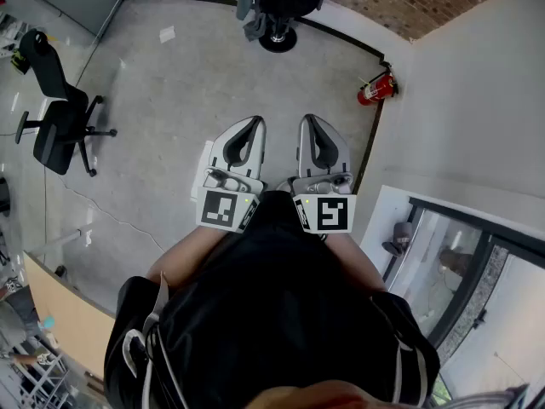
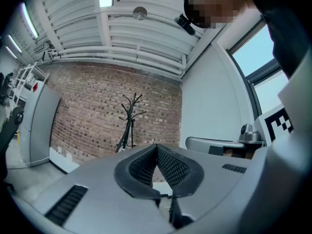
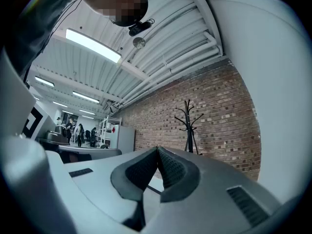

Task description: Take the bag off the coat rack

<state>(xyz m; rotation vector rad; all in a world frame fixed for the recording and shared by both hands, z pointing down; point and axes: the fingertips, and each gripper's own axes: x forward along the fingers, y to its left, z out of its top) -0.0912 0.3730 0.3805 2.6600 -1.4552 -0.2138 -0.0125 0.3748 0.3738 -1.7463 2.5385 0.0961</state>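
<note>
Both hand-held tools sit close against the person's body, pointing toward twelve o'clock. The left gripper (image 1: 253,124) has its ribbed black pads pressed together with nothing between them, and its own view confirms this (image 2: 156,149). The right gripper (image 1: 309,122) is the same, tips touching and empty (image 3: 157,151).

The black metal coat rack (image 1: 278,39) with branching hooks and a round base stands well apart at twelve o'clock, before the red brick wall (image 2: 92,106). From the head view a dark grey bag (image 1: 249,11) appears to hang on its eleven o'clock side. In the two gripper views the rack (image 2: 129,120) (image 3: 189,125) is too small to show the bag or its strap.

The task has hardly begun: the grey concrete floor (image 1: 170,100) must be crossed first and the jaws parted.

Several things could go wrong from here. The rack looks slim on a small base, so pulling the bag sideways rather than lifting it clear of its hook could tip the whole stand. A soft strap could slide out of narrow pads if it is pinched near the edge. Coming in too far toward one o'clock brings the right arm near the red fire extinguisher (image 1: 375,89) by the white wall.
</note>
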